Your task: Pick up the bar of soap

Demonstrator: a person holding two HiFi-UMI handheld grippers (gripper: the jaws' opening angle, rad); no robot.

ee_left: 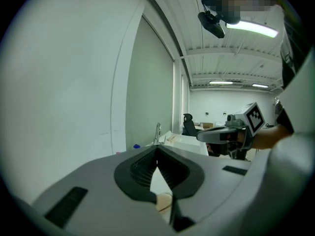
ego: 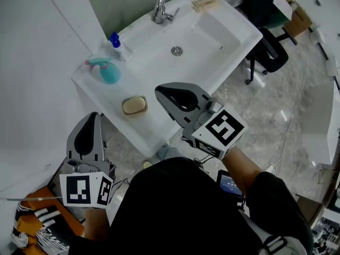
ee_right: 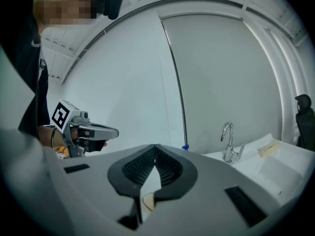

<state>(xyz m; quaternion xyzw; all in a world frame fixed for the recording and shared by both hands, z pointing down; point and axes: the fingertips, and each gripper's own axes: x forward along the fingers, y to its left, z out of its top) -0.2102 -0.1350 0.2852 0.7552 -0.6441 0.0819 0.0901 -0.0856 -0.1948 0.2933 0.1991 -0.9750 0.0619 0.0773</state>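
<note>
Head view gives me the whole layout: the soap (ego: 134, 105) lies near the front edge of the white counter (ego: 223, 57), in front of the teal spray bottle (ego: 109, 72) and well short of the drain (ego: 176, 50) and faucet (ego: 159, 9). My right gripper (ego: 159, 91) hangs over that front edge just right of the soap, not touching it. My left gripper (ego: 93, 116) is off the counter, down and left of the soap, beside the wall. A small blue-capped bottle (ego: 115, 42) stands behind the spray bottle, a tan pad (ego: 204, 4) lies at the far corner, and a black chair (ego: 271, 52) stands past the counter's far end. My own dark top fills the bottom of that picture and hides the floor below the grippers. Only the gripper views settle the jaws. In the left gripper view they meet at the tips with nothing between them, and the same holds in the right gripper view. Each of these views looks nearly level, so its own grey body covers most of the counter. A tan patch shows through the slot behind the tips in both, but I cannot tell for sure that it is the soap. Each view also catches the other gripper from the side, and the faucet beyond.
</note>
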